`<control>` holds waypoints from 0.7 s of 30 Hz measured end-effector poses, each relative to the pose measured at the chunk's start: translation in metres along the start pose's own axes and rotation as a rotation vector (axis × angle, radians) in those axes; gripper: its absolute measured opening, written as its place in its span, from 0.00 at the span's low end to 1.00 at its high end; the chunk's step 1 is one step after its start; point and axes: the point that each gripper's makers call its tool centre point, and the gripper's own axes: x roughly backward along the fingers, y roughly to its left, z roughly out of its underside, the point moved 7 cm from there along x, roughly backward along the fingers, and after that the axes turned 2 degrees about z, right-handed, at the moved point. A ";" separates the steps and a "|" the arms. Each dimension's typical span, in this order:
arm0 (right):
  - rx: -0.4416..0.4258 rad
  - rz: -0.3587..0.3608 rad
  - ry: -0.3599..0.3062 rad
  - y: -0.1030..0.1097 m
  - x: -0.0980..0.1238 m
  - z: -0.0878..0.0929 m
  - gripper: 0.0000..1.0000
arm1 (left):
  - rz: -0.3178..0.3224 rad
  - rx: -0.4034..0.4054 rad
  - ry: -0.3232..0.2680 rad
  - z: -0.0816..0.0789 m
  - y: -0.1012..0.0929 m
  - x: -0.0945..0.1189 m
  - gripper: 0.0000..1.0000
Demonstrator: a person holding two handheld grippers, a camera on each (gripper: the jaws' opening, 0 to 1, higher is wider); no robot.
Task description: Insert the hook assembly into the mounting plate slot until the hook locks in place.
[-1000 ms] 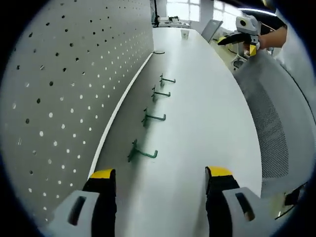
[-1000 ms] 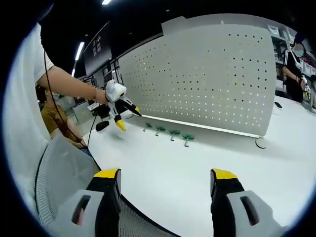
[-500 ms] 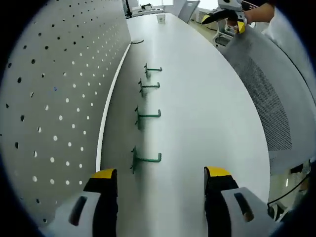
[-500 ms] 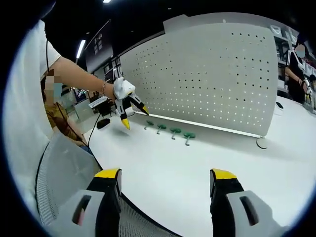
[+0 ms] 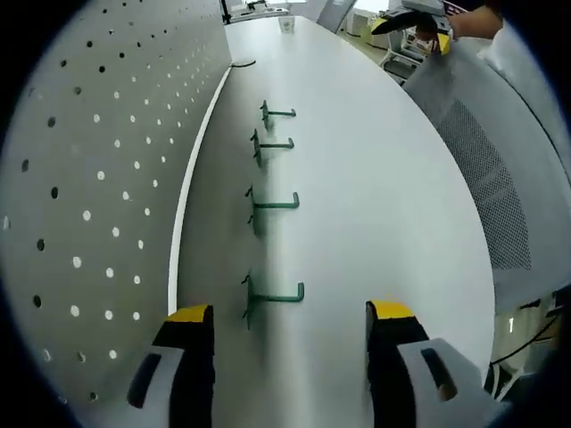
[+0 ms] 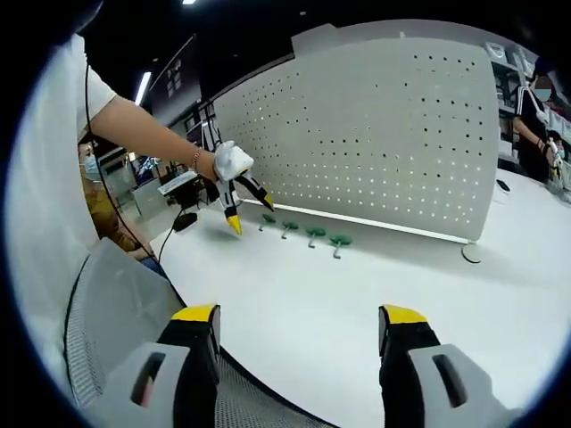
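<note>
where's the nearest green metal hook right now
In the left gripper view, the nearest green metal hook lies on the white table just ahead of the left gripper, beside the white pegboard, first in a row of four.

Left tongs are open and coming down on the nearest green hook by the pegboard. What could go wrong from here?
1. The nearest hook lies flat on the table right beside the pegboard, so the left tongs may bump the board or scrape the table rather than close on the thin wire.
2. Four hooks lie in a row; a sloppy approach could knock the next hook.
3. The right tongs hang open far from the hooks.
</note>
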 end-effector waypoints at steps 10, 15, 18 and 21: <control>-0.013 0.010 0.005 -0.003 0.000 0.003 0.69 | 0.028 -0.012 0.024 0.005 0.003 -0.007 0.66; -0.019 0.018 0.004 -0.005 0.002 0.003 0.69 | 0.035 -0.008 0.022 0.006 0.004 -0.009 0.65; -0.021 0.022 0.005 -0.005 0.002 0.003 0.69 | 0.034 -0.007 0.022 0.005 0.006 -0.009 0.64; -0.023 0.022 0.003 -0.005 0.002 0.003 0.69 | 0.035 -0.009 0.020 0.005 0.005 -0.009 0.64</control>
